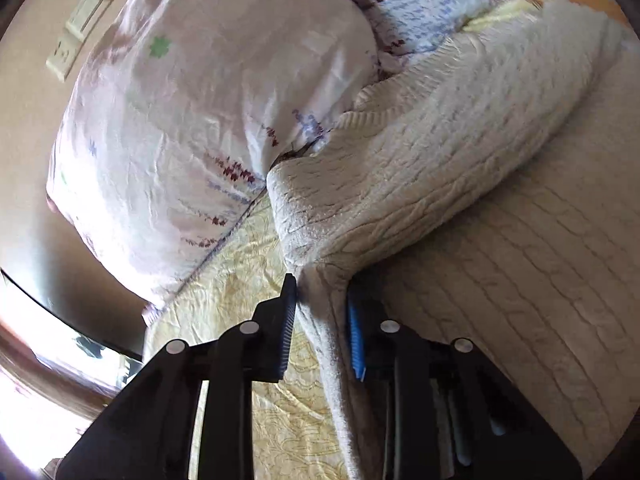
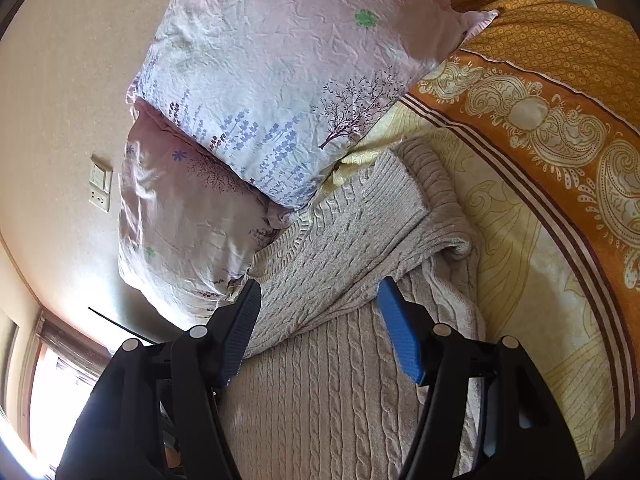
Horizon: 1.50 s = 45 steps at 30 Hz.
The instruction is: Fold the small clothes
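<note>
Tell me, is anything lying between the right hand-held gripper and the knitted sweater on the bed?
Nothing visible does. The right hand-held gripper hangs open directly over the beige sweater, with no other object between its fingers and the knit. The pillows lie beyond the sweater, against the wall, not in the way.

No readable text, label, brand or number anywhere — the wall plate [image 2: 100,190] beside the pillows [image 2: 256,120] bears none.

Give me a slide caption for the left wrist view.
Left gripper pinches a fold of the cream cable-knit sweater on the bed, beside floral pillows.
</note>
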### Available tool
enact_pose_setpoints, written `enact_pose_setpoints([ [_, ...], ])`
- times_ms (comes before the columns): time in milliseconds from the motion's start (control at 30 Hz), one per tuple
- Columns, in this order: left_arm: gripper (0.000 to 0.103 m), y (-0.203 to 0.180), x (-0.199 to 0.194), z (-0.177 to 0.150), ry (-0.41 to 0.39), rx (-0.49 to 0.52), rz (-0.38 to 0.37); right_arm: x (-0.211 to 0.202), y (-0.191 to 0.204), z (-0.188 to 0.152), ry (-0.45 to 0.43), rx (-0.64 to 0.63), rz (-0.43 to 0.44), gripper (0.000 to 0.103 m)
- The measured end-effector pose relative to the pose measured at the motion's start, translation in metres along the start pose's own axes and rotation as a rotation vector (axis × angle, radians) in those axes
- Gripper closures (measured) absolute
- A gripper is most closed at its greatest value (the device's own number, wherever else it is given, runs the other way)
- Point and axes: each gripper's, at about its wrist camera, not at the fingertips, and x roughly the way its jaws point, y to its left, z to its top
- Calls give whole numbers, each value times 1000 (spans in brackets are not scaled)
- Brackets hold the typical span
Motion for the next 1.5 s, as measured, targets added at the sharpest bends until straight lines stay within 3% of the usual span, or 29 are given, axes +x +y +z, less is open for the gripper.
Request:
enact_pose_setpoints([
  [133,87,47,-5,-11,-5,-241,-157,2,-3,-1,6,4,1,39],
  [233,88,80,0,-26,4,-425,-234,4,-3,-3,14,3,3,39],
  [400,86,105,20,-54,73,-616,-338,7,-1,-6,28,-13,-2,39],
  [567,80,116,44,-78,148,-796,-488,-1,2,-6,46,-60,-42,39],
  [700,55,123,34,-87,112,-836,-516,-14,-3,-7,92,-124,-109,39],
  [833,40,130,11,-104,41,-874,-622,-33,-16,-9,140,-170,-173,39],
  [1033,39,120,-8,-130,63,-905,-732,-45,-38,-19,224,-151,-186,40],
  [1100,40,113,-11,-139,82,-914,-768,-45,-41,-27,269,-151,-161,48],
  [1133,41,108,-12,-143,90,-922,-793,-45,-42,-33,294,-148,-140,53],
  [1267,43,98,-29,-165,69,-966,-902,-53,-47,-54,361,-114,-36,61],
  [1333,48,92,-39,-179,65,-990,-969,-60,-52,-66,389,-83,19,75],
  [1400,63,83,-52,-190,76,-984,-1013,-67,-58,-79,411,-45,90,82],
  [1500,65,71,-74,-205,66,-984,-1102,-79,-61,-100,422,-15,179,88],
])
